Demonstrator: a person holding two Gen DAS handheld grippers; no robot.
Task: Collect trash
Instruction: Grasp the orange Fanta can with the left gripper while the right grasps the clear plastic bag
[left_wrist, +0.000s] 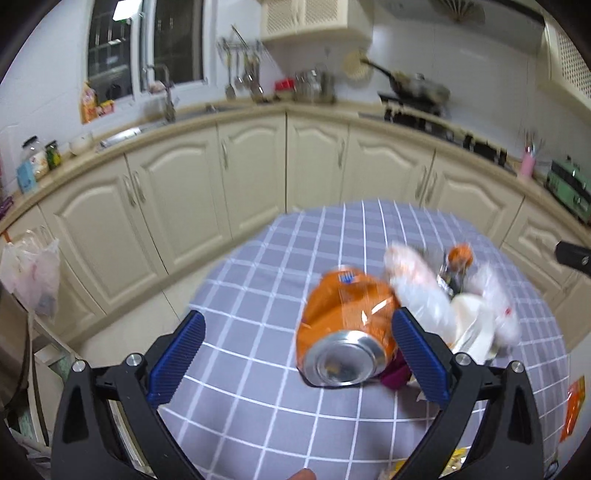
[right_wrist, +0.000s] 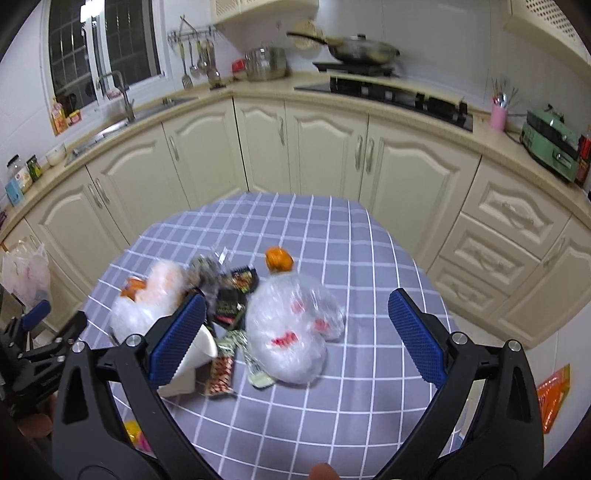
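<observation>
Here is the left gripper (left_wrist: 297, 345), fingers spread wide and released, poised low over the grey-blue tabletop with its white grid pattern (left_wrist: 258, 266). A crumpled orange aluminium drink can (left_wrist: 345, 325) lies on its side between those fingers, silver base towards the camera, right up against the right blue ribbed pad (left_wrist: 419, 354); whether pad and can actually touch I cannot tell. The left pad is well clear of it.

Just beyond the can sits a heap of rubbish: a blurred clear plastic bag (left_wrist: 417, 291), a white paper cup (left_wrist: 474, 325) and a small round orange fruit (left_wrist: 460, 256) at the far side.

Over to the right gripper (right_wrist: 297, 341), and its fingers are likewise wide apart, gripping nothing. Between them lies a crinkled transparent plastic bag with red print (right_wrist: 291, 332). The left blue pad (right_wrist: 177, 339) overlaps the white cup (right_wrist: 195, 354), with dark snack wrappers (right_wrist: 231, 306) scattered beside it. The orange fruit (right_wrist: 279, 258) sits just behind the bag.
</observation>
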